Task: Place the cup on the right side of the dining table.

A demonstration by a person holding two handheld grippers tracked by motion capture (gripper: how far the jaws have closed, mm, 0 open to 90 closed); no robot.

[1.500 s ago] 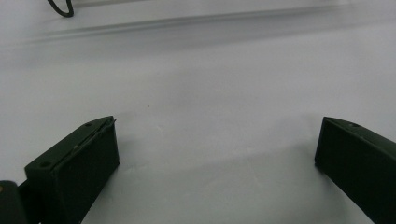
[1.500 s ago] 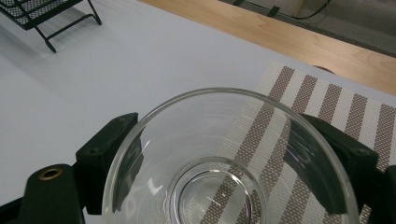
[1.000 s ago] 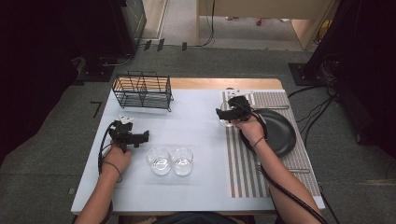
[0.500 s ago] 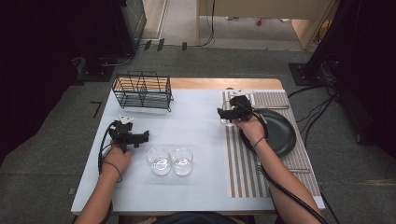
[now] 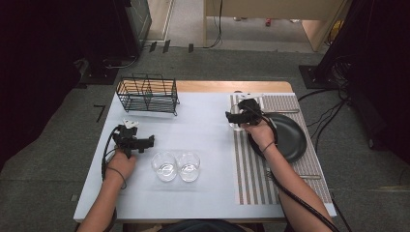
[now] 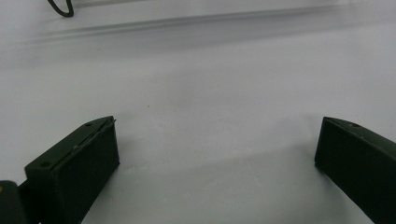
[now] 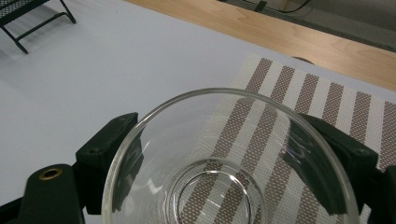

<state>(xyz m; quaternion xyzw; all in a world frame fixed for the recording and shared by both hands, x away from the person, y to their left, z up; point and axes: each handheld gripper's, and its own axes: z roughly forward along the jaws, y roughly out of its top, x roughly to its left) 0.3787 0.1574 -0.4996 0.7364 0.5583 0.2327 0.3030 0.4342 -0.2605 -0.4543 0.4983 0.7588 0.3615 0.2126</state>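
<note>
While my right gripper [image 5: 235,119] sits over the left edge of the striped placemat [image 5: 290,179], its jaws stand one on each side of a clear glass [image 7: 229,158]. From the right gripper view I see the black jaws against the outside of the wall on both sides, so I read it as holding the glass upright, mouth up, with the stripes showing through its base. That glass is at the mat's far left corner area, just beside the black plate [image 5: 289,137], which lies under my right hand [image 5: 258,134]. Past the mat's far edge there is a strip of bare wood, then the table's end.

My left gripper [image 5: 140,141] is on the near-left part of the white table [image 5: 203,111], jaws spread wide with nothing between them; the left gripper view shows bare tabletop ahead. Two more clear glasses [image 5: 176,166] stand side by side, touching or nearly so, just to the right of that gripper. The wire rack [image 5: 147,94] stands at the far-left corner, well apart from both grippers. Between the rack, the pair of glasses and the mat edge I have a broad open stretch of white surface.
</note>
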